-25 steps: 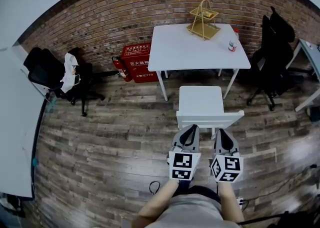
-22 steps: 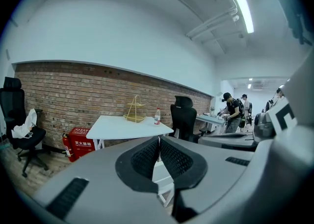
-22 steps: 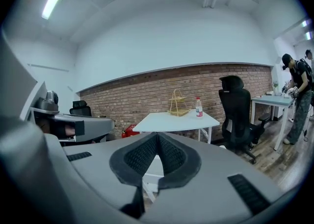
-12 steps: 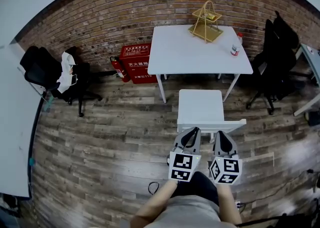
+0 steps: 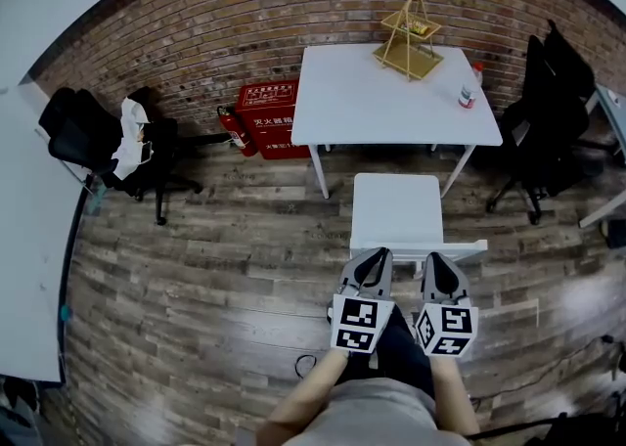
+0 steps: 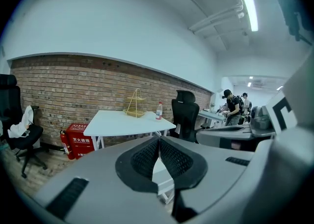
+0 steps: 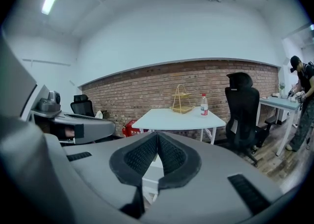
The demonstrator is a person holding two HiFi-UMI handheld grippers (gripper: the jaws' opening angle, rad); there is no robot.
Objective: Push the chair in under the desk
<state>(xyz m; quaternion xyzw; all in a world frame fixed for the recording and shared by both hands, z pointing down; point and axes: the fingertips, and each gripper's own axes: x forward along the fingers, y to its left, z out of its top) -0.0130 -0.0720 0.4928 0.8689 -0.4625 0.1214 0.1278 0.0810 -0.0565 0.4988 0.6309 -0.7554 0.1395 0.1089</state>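
The white chair [image 5: 396, 207] stands on the wood floor just in front of the white desk [image 5: 391, 92], its seat's far edge close to the desk's front edge. Its backrest rail [image 5: 419, 247] faces me. My left gripper [image 5: 376, 254] and right gripper [image 5: 437, 259] are side by side with their tips at that rail, both shut with nothing between the pads. In the left gripper view the left gripper [image 6: 159, 137] points at the desk [image 6: 125, 122]. The right gripper [image 7: 157, 133] does the same in its view, with the desk [image 7: 176, 119] ahead and the chair [image 7: 151, 169] showing under the jaws.
A gold wire basket [image 5: 411, 38] and a bottle [image 5: 469, 94] stand on the desk by the brick wall. A red extinguisher box [image 5: 269, 121] sits left of the desk. Black office chairs stand at the left [image 5: 108, 146] and right [image 5: 548, 111]. A cable [image 5: 305, 366] lies near my feet.
The scene has drifted slightly right and down in the head view. Both grippers stay shut at the backrest rail, and the gap between chair and desk looks barely smaller.
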